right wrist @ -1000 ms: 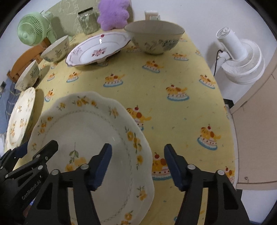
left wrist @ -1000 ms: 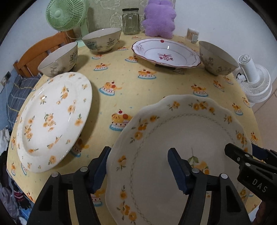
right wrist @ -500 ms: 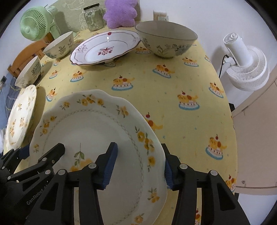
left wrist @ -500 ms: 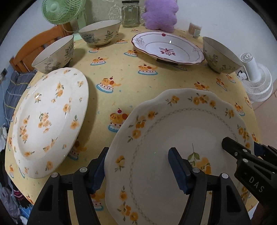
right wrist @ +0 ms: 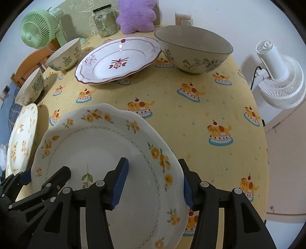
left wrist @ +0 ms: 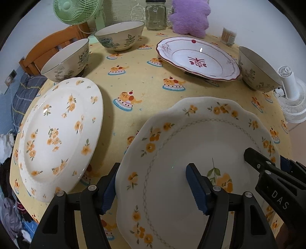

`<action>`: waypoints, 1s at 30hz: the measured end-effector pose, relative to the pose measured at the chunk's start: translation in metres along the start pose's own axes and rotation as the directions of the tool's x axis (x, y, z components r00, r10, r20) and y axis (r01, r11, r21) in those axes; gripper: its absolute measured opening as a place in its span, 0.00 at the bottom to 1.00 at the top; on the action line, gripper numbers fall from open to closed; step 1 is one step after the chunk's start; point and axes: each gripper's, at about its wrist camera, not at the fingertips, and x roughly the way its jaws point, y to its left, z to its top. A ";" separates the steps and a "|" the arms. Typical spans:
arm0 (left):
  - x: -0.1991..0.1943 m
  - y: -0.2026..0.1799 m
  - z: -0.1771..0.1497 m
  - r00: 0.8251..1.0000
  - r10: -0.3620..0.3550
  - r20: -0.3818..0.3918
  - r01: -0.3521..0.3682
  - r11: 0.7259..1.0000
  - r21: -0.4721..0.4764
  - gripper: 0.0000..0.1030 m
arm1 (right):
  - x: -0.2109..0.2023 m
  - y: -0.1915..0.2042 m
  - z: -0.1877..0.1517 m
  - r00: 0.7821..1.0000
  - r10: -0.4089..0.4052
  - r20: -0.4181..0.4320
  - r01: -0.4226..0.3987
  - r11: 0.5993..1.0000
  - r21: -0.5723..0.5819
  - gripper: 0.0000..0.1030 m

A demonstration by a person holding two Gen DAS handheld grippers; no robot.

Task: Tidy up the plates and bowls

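A scalloped white plate with orange flowers sits at the near edge of the yellow table. My left gripper is open and straddles its left rim. My right gripper is open and straddles its right rim. A round flowered plate lies to the left. A red-trimmed plate lies at the back. Three patterned bowls stand around it: left, back, right.
A green fan, a glass jar, a purple plush and a toothpick holder stand at the back edge. A white fan stands off the table's right. A wooden chair is at the left.
Both grippers moved forward onto the scalloped plate. The right gripper's jaws now straddle its right rim and have narrowed a little.
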 end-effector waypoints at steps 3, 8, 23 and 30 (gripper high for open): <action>-0.001 0.000 -0.002 1.000 0.003 -0.002 -0.003 1.000 -0.006 0.68 | 0.000 0.000 -0.001 1.000 0.002 0.007 -0.002 1.000 0.000 0.54; -0.008 -0.005 -0.008 1.000 0.015 -0.018 -0.014 0.999 0.043 0.77 | -0.004 -0.001 -0.005 1.000 -0.025 0.001 0.025 1.000 0.005 0.69; -0.037 0.031 -0.020 0.995 -0.068 0.067 0.062 0.994 0.086 0.86 | -0.052 0.025 -0.023 0.991 -0.086 0.100 0.083 0.996 0.038 0.78; -0.046 0.076 -0.009 0.990 -0.114 0.088 0.099 0.983 0.157 0.86 | -0.065 0.077 -0.024 0.988 -0.105 0.111 0.096 0.992 0.086 0.78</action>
